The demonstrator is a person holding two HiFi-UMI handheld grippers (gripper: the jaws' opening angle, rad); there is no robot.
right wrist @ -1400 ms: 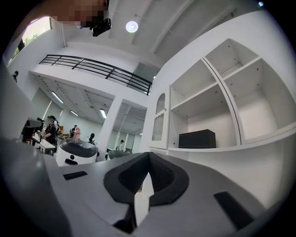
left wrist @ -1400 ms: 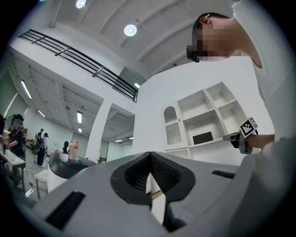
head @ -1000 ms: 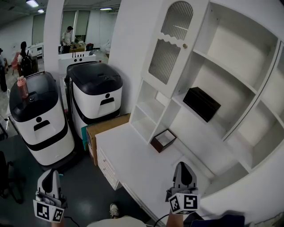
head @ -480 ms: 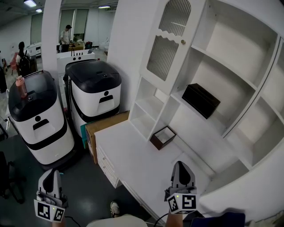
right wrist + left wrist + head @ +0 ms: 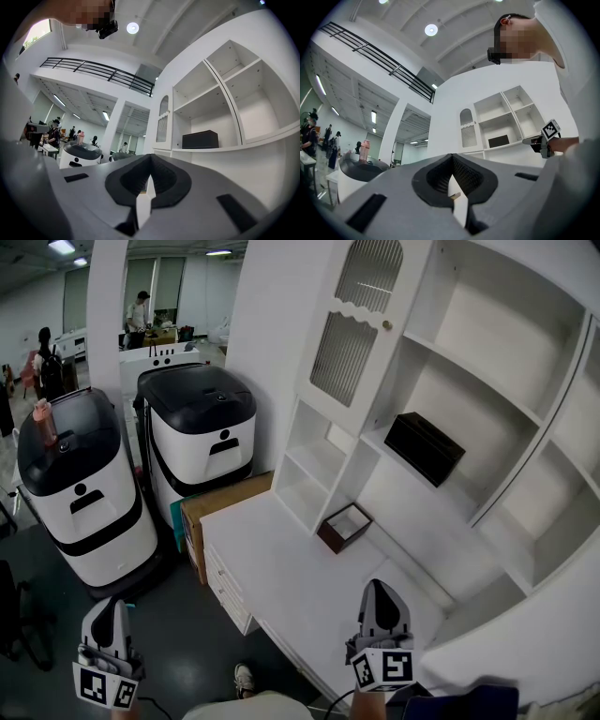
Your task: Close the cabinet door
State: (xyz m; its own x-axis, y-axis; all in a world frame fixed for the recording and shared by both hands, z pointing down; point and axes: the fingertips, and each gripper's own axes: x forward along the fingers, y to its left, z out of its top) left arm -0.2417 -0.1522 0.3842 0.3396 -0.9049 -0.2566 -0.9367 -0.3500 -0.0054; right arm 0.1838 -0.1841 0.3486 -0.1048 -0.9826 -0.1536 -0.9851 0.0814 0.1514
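The white cabinet door [image 5: 361, 329] with an arched ribbed-glass panel and a small knob [image 5: 386, 325] stands swung open at the shelf unit's left side. It also shows far off in the left gripper view as the door [image 5: 466, 129] and in the right gripper view as the door [image 5: 163, 119]. My right gripper [image 5: 378, 587] hovers low over the white desk [image 5: 281, 577], well below the door, jaws shut and empty; its tips [image 5: 150, 157] meet. My left gripper [image 5: 105, 604] hangs over the dark floor at lower left, jaws [image 5: 451, 157] shut, holding nothing.
A black box [image 5: 424, 448] lies on a shelf right of the door. A small brown open box [image 5: 344, 528] sits on the desk. Two black-and-white machines [image 5: 80, 484] [image 5: 202, 432] and a cardboard box [image 5: 220, 507] stand left. People are far back.
The right gripper has edged slightly left in the head view. The left gripper and the cabinet door stand as before.
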